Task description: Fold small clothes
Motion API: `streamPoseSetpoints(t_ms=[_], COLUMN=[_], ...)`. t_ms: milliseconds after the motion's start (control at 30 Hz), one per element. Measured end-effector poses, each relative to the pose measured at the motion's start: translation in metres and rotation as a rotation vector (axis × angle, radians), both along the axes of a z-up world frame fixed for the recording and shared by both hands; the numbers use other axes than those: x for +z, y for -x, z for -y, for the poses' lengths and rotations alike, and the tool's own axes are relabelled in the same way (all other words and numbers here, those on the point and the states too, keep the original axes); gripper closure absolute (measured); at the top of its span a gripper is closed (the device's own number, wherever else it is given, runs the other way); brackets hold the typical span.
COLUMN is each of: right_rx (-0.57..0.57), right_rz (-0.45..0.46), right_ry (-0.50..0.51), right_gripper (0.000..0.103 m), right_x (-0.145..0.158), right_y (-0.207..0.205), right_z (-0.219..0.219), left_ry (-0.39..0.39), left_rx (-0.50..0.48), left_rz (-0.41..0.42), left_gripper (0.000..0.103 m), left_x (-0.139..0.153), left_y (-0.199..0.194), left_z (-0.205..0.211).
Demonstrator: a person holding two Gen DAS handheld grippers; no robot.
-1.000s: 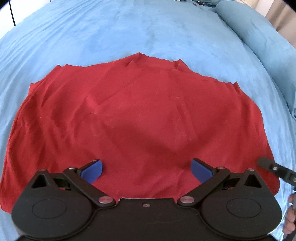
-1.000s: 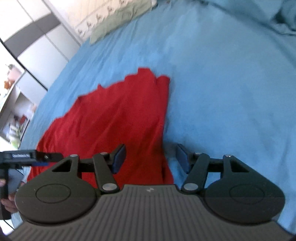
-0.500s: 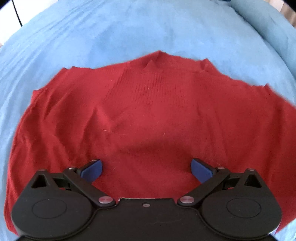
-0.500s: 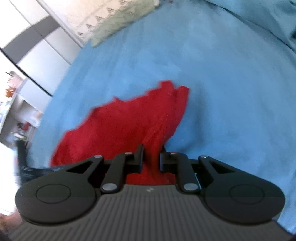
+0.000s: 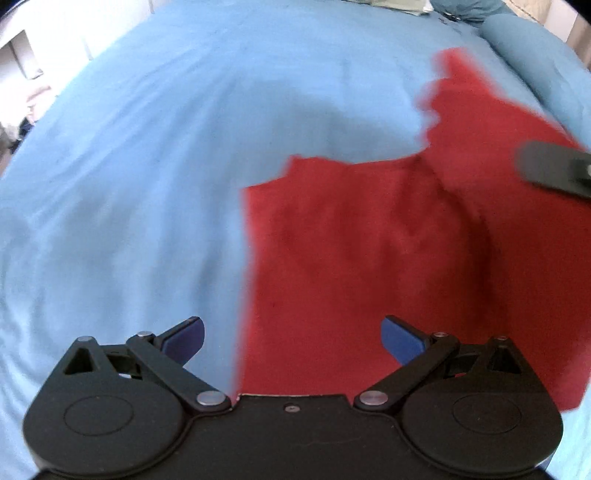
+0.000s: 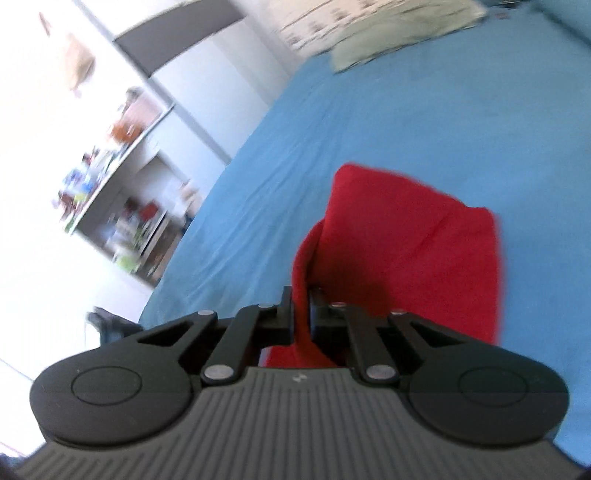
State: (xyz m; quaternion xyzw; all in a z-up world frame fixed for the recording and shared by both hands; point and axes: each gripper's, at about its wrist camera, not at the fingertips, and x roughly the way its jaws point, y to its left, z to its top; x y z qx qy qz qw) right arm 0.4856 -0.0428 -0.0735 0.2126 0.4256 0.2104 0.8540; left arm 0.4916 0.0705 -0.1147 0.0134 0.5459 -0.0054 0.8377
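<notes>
A red garment (image 5: 369, 251) lies on the blue bedspread (image 5: 129, 166), its right part lifted and doubled over. My left gripper (image 5: 291, 336) is open and empty, low over the garment's left edge. My right gripper (image 6: 301, 314) is shut on a fold of the red garment (image 6: 413, 251) and holds it raised above the bed. Part of the right gripper (image 5: 554, 171) shows at the right edge of the left wrist view. Both views are motion-blurred.
A blue pillow (image 5: 535, 48) lies at the bed's far right. A pale green cloth (image 6: 399, 33) lies at the far end of the bed. Shelves with small items (image 6: 122, 206) stand beside the bed (image 6: 332, 122).
My right gripper closed on the garment's right edge and lifted it across, folding the cloth over. My left gripper shifted left to the garment's left edge, still open.
</notes>
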Motion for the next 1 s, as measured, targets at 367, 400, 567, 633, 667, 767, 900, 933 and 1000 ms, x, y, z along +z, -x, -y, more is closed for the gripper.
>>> streamPoseSetpoints(t_ms=[367,400,567,633,667,767,900,933,1000], right_rx=[0.106,0.112,0.046,-0.020,-0.050,-0.123,-0.199,-0.214,-0.238], right_rz=[-0.070,-0.042,0.091,0.123,0.126,0.082,0.024,0.016,0.007], right_ry=[0.153,0.141,0.134,0.180,0.204,0.250,0.270,0.273,0.280], right_gripper=[0.049,0.032,0.017,0.009,0.008,0.007,0.007,0.007,0.007], right_x=[-0.082,-0.073,-0.011,0.006,0.012,0.014,0.003,-0.001,-0.010], right_y=[0.006,0.010,0.026,0.034,0.041,0.058,0.080,0.084,0.091], right_z=[-0.121,-0.119,-0.073,-0.050,-0.036,0.002,0.040,0.043,0.052], left_ry=[0.034,0.037,0.087,0.126,0.144,0.156,0.127,0.128,0.130], left_rx=[-0.023,-0.030,-0.037,-0.036,-0.042,-0.096,-0.099,-0.078,-0.024], left_rz=[-0.031,-0.030,0.009,0.031,0.038,0.062,0.086,0.086,0.089], left_gripper=[0.000,0.000,0.000,0.000,0.000,0.000,0.000,0.000,0.000], left_x=[-0.028,-0.026,0.005,0.023,0.030,0.044,0.040,0.036,0.027], left_y=[0.046,0.050,0.070,0.075,0.079,0.074,0.054,0.046,0.032], left_z=[-0.082,-0.084,-0.082,-0.075,-0.071,-0.040,0.001,0.006,0.013])
